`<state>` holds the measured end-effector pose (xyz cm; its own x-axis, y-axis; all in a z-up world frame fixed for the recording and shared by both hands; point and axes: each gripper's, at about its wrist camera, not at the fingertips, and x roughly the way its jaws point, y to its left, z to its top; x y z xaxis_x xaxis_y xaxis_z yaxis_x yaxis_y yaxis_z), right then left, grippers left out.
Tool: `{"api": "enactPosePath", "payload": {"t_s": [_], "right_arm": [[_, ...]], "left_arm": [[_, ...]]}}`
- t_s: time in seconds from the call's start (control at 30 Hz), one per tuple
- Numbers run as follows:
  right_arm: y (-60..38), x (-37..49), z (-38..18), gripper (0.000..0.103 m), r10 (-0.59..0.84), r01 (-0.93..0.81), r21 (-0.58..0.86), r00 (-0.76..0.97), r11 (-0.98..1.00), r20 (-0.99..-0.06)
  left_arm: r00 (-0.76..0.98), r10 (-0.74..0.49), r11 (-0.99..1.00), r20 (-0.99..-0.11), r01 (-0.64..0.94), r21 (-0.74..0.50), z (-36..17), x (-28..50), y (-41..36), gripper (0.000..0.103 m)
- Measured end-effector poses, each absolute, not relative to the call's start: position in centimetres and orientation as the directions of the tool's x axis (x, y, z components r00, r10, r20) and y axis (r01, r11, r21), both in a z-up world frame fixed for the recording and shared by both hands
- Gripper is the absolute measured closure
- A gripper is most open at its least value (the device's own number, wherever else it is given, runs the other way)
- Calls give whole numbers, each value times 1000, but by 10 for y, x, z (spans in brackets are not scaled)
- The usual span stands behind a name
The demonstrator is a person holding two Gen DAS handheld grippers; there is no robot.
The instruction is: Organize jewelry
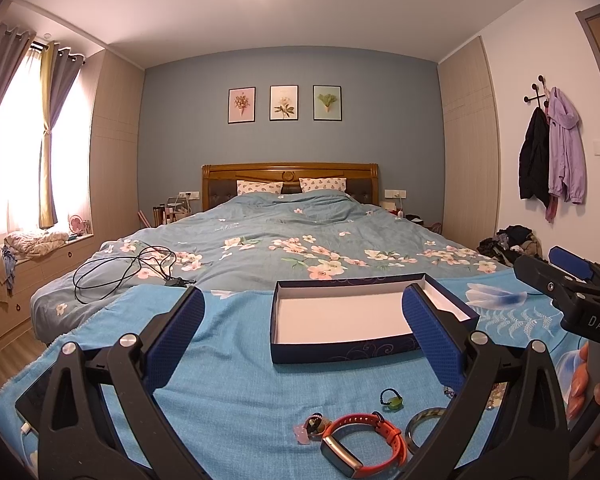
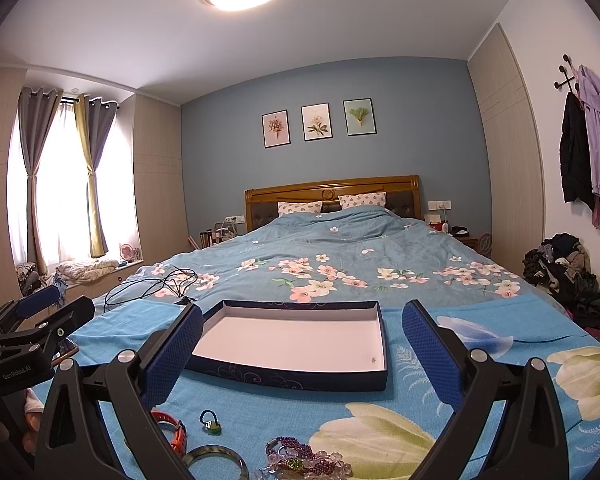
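Note:
A shallow dark blue box (image 1: 340,354) with a white inside lies open on a turquoise towel (image 1: 228,380) on the bed. My left gripper (image 1: 304,292) is open and empty, held above the towel just short of the box. Below it lie an orange watch (image 1: 364,440), a green pendant (image 1: 392,398), a bangle (image 1: 424,424) and a small ring (image 1: 314,426). My right gripper (image 2: 304,310) is also open and empty, facing the box (image 2: 292,376). Under it are the watch (image 2: 176,432), pendant (image 2: 211,424), bangle (image 2: 216,460) and purple bead bracelets (image 2: 296,452).
A black cable (image 1: 128,272) is coiled on the floral quilt left of the towel. A phone (image 2: 66,350) lies at the towel's left edge. A hand (image 1: 580,384) holds the right gripper (image 1: 548,266). The left gripper (image 2: 56,304) shows at the left. Clothes (image 2: 568,280) are piled by the right wall.

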<state>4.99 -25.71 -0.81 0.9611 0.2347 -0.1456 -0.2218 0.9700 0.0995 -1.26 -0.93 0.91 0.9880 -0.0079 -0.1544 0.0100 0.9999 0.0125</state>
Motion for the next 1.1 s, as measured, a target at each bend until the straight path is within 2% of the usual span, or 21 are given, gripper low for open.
{"api": "enactPosePath", "payload": {"t_s": [0.87,1.1], "right_arm": [[-259,54,-8,7,250,-235,97,949,967,-194],[-263,61,-12,7,268,-258,76,925,963,-268]], "left_arm": [[979,-19,1000,-202,22,11,-4,-4,-8,6],[966,-46,999,-255,50,12,-10,4,-5,6]]}}
